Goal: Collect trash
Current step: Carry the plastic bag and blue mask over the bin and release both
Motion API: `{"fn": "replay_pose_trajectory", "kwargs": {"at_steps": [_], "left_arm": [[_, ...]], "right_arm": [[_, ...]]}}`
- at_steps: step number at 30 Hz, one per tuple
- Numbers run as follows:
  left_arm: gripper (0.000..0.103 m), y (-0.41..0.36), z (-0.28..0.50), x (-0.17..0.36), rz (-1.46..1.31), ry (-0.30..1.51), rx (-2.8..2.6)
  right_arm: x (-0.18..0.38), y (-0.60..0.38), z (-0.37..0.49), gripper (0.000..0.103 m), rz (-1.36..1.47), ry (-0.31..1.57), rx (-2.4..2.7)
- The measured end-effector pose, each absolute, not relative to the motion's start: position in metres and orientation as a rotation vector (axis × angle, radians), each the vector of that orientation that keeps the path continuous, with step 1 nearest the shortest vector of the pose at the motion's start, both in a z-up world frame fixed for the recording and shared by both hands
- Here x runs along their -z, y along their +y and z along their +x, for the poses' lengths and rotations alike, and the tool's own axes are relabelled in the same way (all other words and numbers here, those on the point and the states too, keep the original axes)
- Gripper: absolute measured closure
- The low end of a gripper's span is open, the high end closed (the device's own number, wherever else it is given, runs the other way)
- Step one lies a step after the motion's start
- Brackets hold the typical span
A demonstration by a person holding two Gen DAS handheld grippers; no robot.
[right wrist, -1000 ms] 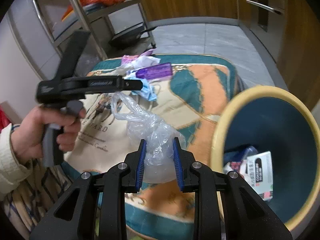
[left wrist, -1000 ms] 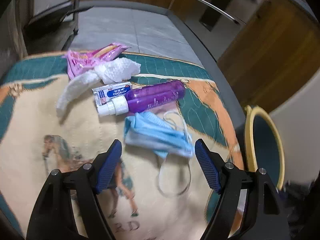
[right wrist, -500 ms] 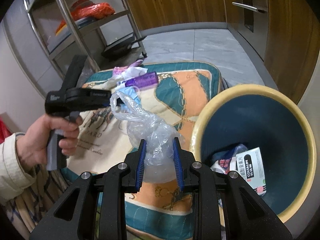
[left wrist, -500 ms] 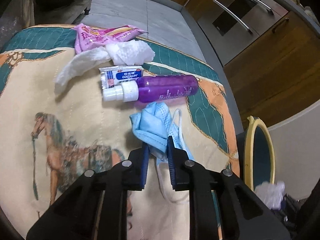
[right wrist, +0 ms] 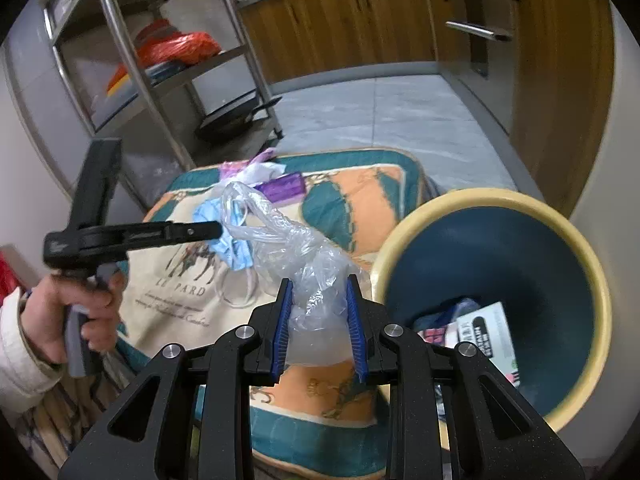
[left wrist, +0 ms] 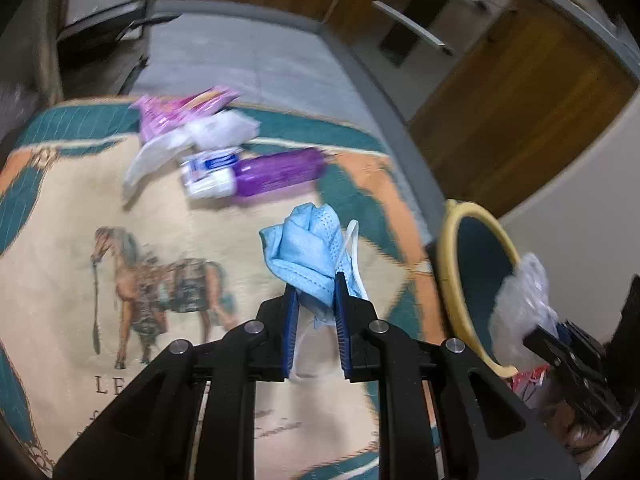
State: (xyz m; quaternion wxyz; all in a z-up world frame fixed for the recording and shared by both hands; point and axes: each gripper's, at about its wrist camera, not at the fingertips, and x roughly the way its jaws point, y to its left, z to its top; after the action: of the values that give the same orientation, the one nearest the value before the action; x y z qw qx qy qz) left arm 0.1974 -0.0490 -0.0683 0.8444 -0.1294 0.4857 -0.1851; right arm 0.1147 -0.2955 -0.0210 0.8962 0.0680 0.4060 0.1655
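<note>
A quilted cloth [left wrist: 60, 220] with a horse picture covers the surface and fills the lower left of the left wrist view. Behind it there is grey tiled floor [right wrist: 400, 112], a metal rack [right wrist: 132, 64] at upper left and wooden cabinets [right wrist: 352, 20] far back. The left gripper [left wrist: 316, 292] is clamped on a blue face mask [left wrist: 304, 248], lifted off the cloth at frame centre. The right gripper [right wrist: 320, 300] pinches a clear plastic bag [right wrist: 304, 256] just left of the yellow-rimmed bin [right wrist: 592, 272]. Farther up the cloth lie a purple bottle [left wrist: 276, 172], a white tissue [left wrist: 192, 140] and a pink wrapper [left wrist: 176, 112].
</note>
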Motion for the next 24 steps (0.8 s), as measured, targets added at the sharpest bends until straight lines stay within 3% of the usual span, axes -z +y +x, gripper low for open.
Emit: {"fn": "replay_pose_trajectory", "kwargs": {"at_steps": [12, 24], "left_arm": [[0.087, -0.124, 0.171, 0.029, -0.206, 0.887, 0.612], [0.086, -0.220, 0.155, 0.031, -0.065, 0.879, 0.778]], "right_arm": [[0.021, -0.350, 0.100, 0.075, 0.224, 0.828, -0.167], [0.032, -0.405, 0.082, 0.075, 0.311, 0.840, -0.034]]}}
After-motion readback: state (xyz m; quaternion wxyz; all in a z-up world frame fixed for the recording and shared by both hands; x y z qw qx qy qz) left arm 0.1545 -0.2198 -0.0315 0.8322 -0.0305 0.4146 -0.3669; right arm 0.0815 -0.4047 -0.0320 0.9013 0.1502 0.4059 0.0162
